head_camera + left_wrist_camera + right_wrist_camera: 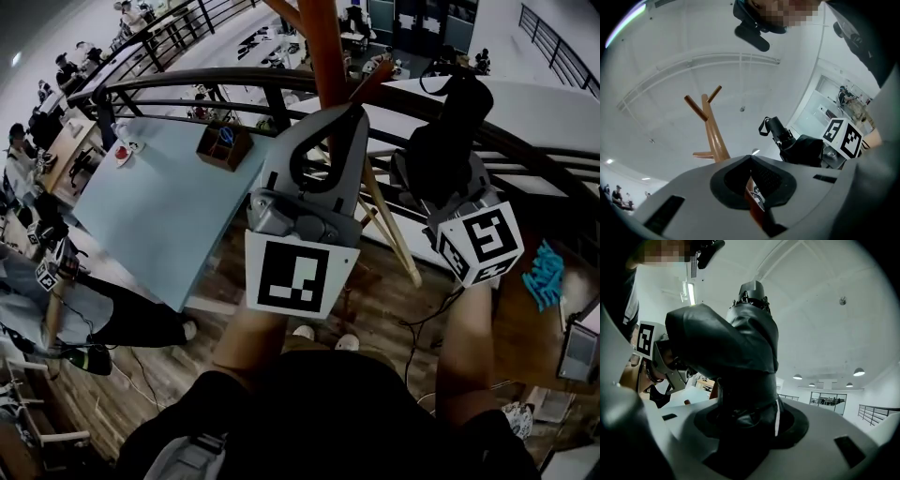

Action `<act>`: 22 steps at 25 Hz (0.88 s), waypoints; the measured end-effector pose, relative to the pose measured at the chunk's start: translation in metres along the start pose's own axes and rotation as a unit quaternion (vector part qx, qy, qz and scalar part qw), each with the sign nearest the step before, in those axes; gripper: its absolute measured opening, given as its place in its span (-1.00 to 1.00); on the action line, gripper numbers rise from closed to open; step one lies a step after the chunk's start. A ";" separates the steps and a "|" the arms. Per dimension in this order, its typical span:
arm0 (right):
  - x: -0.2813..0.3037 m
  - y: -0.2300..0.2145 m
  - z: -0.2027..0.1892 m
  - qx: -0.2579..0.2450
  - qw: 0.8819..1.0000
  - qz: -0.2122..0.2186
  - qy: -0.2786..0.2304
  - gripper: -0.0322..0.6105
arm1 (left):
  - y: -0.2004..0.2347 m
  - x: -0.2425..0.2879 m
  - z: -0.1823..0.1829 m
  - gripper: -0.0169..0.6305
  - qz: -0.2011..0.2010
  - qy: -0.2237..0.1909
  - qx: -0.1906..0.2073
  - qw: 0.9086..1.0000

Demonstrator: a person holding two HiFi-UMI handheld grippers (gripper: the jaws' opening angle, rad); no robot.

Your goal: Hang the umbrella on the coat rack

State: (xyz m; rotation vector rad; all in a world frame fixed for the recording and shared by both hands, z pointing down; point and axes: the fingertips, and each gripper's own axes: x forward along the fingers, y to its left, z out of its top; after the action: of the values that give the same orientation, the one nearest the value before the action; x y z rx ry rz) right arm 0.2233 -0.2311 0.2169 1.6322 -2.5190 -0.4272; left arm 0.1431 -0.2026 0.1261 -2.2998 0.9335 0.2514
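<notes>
In my head view the left hand-held gripper (349,112) fills the centre and reaches toward 12 o'clock, up against the coat rack (323,52). In its own view the jaws look closed, with the wooden post running through the hollow between them, so I read it as steadying the rack. A short peg (375,80) angles off the post at about 1 o'clock, just beside those jaw tips. At 2 o'clock is the umbrella (450,141), black, folded and upright. Its strap (760,126) loops off the handle at the top, near the peg but not on it. The right hand-held gripper (441,187) is clamped on the umbrella's bunched fabric, low on the body.

The hang isn't done, and I see several ways to spoil it:
- **Strap:** it is a small, limp loop and I hold the umbrella well below it, so it may flop aside and slide past the peg.
- **Grip:** it is on soft cloth, which could slip if I tilt the umbrella.
- **Crowding:** the two grippers sit close together, so a bump could jolt the rack, and a sideways pull from the left one might tip it.
- **Railing:** the railing (234,80) runs right behind, so a dropped umbrella could go over.
</notes>
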 end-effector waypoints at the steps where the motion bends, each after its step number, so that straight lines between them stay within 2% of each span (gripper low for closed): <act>1: 0.003 -0.001 -0.001 0.002 1.000 0.003 0.001 -0.20 | 0.001 0.001 0.001 -0.91 0.002 0.001 0.002 1.000; 11: 0.030 -0.004 -0.022 0.024 0.999 0.033 0.019 -0.20 | 0.003 0.015 0.006 -0.91 0.009 0.004 0.030 0.999; 22: 0.052 -0.011 -0.047 0.041 0.996 0.056 0.058 -0.20 | 0.004 0.028 -0.004 -0.91 0.017 0.015 0.027 0.999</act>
State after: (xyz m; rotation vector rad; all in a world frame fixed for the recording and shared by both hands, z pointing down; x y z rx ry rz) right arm 0.2223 -0.2907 0.2553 1.4870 -2.5559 -0.2143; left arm 0.1608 -0.2229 0.1169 -2.2453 0.9820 0.2040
